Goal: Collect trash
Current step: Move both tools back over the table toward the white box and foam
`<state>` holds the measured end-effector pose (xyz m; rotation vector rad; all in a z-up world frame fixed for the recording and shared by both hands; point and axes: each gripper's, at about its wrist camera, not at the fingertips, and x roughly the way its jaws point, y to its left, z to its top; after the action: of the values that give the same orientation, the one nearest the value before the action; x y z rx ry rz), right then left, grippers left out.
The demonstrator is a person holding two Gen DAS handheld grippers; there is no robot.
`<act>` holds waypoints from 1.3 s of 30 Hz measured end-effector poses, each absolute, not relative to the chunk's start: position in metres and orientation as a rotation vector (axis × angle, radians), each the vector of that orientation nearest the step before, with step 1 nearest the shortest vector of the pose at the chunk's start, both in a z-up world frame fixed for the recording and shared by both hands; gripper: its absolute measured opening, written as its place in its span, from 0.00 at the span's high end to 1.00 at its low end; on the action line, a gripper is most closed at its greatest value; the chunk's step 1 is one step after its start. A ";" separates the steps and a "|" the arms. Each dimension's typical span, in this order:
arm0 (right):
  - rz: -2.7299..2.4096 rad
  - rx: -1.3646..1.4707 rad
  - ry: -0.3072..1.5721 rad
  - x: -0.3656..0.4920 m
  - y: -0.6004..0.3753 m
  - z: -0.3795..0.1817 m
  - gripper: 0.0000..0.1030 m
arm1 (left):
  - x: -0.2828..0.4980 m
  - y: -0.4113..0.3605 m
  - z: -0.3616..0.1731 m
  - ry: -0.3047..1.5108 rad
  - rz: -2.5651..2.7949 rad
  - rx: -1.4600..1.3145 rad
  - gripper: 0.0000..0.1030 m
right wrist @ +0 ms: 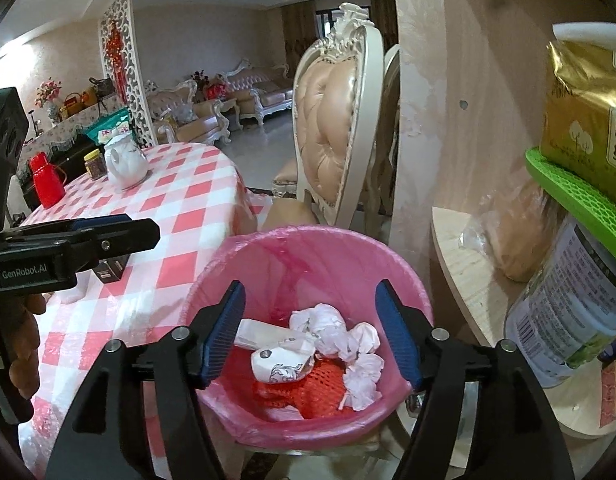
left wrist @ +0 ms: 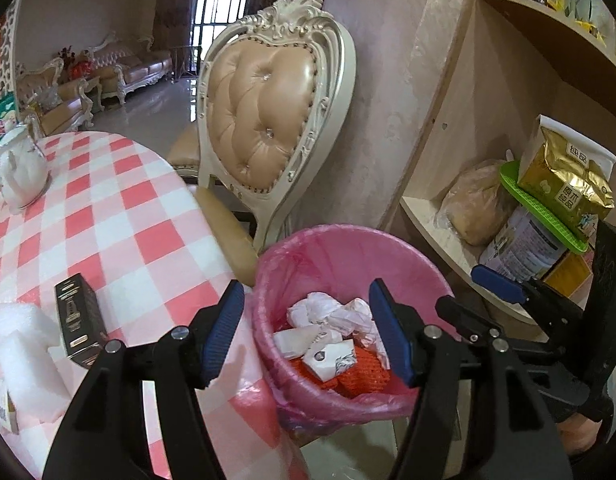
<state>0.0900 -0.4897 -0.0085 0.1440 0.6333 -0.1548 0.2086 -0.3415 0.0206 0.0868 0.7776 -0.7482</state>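
Trash (right wrist: 320, 356) is seen gathered in the bottom of a pink-lined bin (right wrist: 308, 248), which is framed between and beyond the jaws of both grippers. In the right wrist view, crumpled white tissues (right wrist: 328, 320), a white printed wrapper (right wrist: 280, 364) and a piece of red netting (right wrist: 320, 388) are seen lying together in the bin, just ahead of the jaws. The right gripper (right wrist: 310, 332) is held over the bin with its jaws standing wide and nothing between the blue pads. The left gripper (left wrist: 306, 336) is likewise held with its jaws wide and empty; its left jaw is seen over the edge of the worktop (left wrist: 120, 208), its right jaw over the bin's contents. The worktop is covered by a pink and white checked cloth and lies to the left of the jaws. On it, left of the left gripper's jaws, a dark box (left wrist: 78, 320) and a block of white foam (left wrist: 24, 356) are seen lying just beside each other, and a white teapot (left wrist: 22, 168) is seen standing farther off. A padded chair (left wrist: 264, 112) is seen beyond the bin. To the right of the jaws, a shelf (left wrist: 432, 224) is seen carrying a gold packet (left wrist: 568, 176), a tin (left wrist: 524, 244) and a bagged loaf (left wrist: 476, 204).
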 end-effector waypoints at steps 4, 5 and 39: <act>-0.142 0.138 0.624 0.092 -0.482 -0.005 0.29 | 0.207 -0.323 0.023 0.767 -0.716 0.075 0.39; -0.138 0.135 0.621 0.092 -0.479 -0.003 0.29 | 0.208 -0.319 0.024 0.765 -0.708 0.071 0.39; 0.030 0.042 0.586 0.084 -0.365 0.016 0.18 | 0.164 -0.112 0.024 0.731 -0.355 -0.044 0.39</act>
<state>0.0843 -0.3651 0.0161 0.0423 0.5863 0.0302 0.1643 -0.1124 0.0239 -0.0441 0.7313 -0.3550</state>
